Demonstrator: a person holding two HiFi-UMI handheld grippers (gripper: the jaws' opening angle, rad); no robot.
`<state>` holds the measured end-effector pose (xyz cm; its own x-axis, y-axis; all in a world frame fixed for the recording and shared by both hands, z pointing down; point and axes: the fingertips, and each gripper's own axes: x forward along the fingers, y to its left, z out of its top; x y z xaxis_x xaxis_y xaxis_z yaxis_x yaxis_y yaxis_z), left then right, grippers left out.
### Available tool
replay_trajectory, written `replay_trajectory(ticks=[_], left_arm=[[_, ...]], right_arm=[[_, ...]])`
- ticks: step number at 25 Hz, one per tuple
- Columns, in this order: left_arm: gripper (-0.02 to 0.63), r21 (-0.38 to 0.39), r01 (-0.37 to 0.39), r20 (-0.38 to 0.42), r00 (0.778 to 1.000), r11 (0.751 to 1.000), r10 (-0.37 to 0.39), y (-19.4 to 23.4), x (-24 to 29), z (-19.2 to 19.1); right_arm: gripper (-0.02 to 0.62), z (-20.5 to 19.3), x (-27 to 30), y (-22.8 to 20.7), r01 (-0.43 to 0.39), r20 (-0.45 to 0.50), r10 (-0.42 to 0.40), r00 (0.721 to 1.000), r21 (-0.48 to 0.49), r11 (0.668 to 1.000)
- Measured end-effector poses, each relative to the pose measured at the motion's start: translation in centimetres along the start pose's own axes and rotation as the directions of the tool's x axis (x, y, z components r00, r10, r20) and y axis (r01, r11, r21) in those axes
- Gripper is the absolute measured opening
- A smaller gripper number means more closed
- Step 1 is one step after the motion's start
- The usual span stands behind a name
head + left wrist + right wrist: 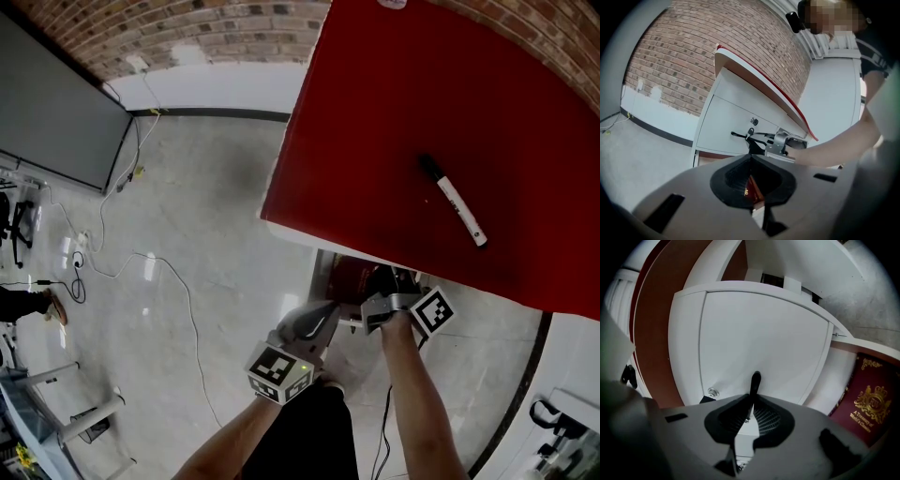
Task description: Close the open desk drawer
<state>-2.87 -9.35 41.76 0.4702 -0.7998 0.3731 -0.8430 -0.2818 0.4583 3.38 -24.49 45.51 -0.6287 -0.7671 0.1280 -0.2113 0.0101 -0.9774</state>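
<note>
Head view alone gives us the glossy red desk (394, 112) top and a white marker (453, 200) with a black cap lying on it. Right gripper view shows the drawer (759, 333) beneath that top: a smooth white front, its thin black handle (755, 380) pinched in the right claw (751, 404), a maroon gold-crested book (869, 404) beside it. Our left claw (751, 161) is closed and empty

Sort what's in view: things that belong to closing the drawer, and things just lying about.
For the job:
drawer front
handle on it
right gripper, shut on that handle

Just lying about:
marker on the red desktop
red book near the drawer
</note>
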Motion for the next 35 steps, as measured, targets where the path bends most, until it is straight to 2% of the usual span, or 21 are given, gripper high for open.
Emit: replay_trajectory(ticks=[3, 10, 12, 13, 15, 18, 22, 26, 31, 33, 35], left_arm=[[0.009, 0.0, 0.001, 0.001, 1.0, 1.0, -0.001, 0.0, -0.1, -0.1], [0.009, 0.003, 0.008, -0.001, 1.0, 1.0, -0.008, -0.5, -0.3, -0.4], [0.009, 0.003, 0.01, -0.002, 1.0, 1.0, -0.01, -0.9, -0.4, -0.6], [0.009, 0.003, 0.013, -0.001, 1.0, 1.0, -0.013, -1.2, -0.4, -0.6], [0.009, 0.005, 0.023, 0.002, 1.0, 1.0, -0.023, -1.8, -0.6, -0.6], [0.009, 0.009, 0.03, 0.006, 1.0, 1.0, -0.03, -2.3, -1.1, -0.6], [0.009, 0.018, 0.025, 0.0, 1.0, 1.0, -0.025, -2.6, -2.1, -1.2], [0.009, 0.027, 0.021, 0.003, 1.0, 0.999, -0.021, -3.3, -3.3, -1.7], [0.009, 0.044, 0.032, 0.006, 0.999, 0.999, -0.033, -4.9, -4.4, -2.3], [0.009, 0.042, 0.038, 0.011, 0.999, 0.998, -0.039, -5.8, -4.9, -2.4], [0.009, 0.044, 0.042, 0.016, 0.999, 0.998, -0.043, -6.6, -5.5, -2.6]], right_arm=[[0.041, 0.0, 0.0, -0.2, 0.0, -0.001, 0.0, 1.0, 0.001, 1.0], [0.043, -0.4, 0.3, -0.3, -0.049, -0.031, 0.052, 0.998, 0.087, 0.995], [0.043, -0.5, 0.2, -0.6, -0.042, -0.024, 0.045, 0.999, 0.095, 0.995], [0.056, -0.5, 0.1, -0.9, -0.026, -0.024, 0.028, 0.999, 0.1, 0.995], [0.138, -0.7, -0.2, -1.5, 0.0, -0.025, 0.003, 1.0, 0.124, 0.992], [0.15, -0.5, -1.0, -1.6, -0.014, -0.021, 0.017, 1.0, 0.134, 0.991], [0.153, -0.6, -2.8, -1.9, 0.031, -0.071, -0.03, 0.997, 0.017, 0.999], [0.155, -0.8, -5.3, -1.8, 0.072, -0.087, -0.084, 0.993, -0.137, 0.988], [0.15, -1.9, -8.4, -0.2, 0.047, -0.113, -0.074, 0.991, -0.224, 0.973], [0.127, -1.9, -10.1, 0.5, 0.07, -0.095, -0.103, 0.99, -0.308, 0.949], [0.055, -2.5, -11.5, 1.5, 0.076, -0.089, -0.123, 0.988, -0.415, 0.907]])
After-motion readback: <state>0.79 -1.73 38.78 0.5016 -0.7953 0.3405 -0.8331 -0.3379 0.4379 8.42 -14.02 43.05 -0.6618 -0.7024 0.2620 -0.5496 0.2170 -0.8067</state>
